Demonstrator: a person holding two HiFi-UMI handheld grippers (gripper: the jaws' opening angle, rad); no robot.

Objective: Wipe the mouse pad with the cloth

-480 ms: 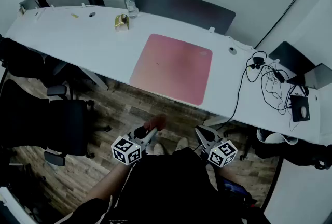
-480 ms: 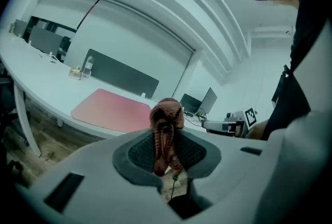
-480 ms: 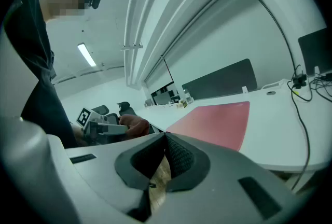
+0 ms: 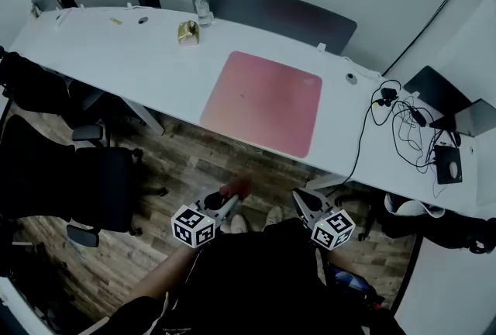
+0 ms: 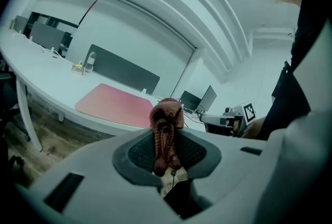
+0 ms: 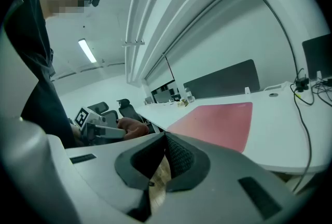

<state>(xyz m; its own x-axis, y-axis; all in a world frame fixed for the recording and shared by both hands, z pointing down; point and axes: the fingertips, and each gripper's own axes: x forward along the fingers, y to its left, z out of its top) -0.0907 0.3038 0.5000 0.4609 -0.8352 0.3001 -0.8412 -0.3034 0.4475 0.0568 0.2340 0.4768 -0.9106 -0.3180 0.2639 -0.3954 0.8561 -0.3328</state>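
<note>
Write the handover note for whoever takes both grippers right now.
Left gripper: jaws shut on the reddish-brown cloth.
Right gripper: jaws shut, nothing between them.
Both are held low by the person's body, short of the desk.
The pink mouse pad lies flat on the desk, nothing on it.
Done: cloth in hand.
Left: bring the cloth to the pad and wipe it.
</note>
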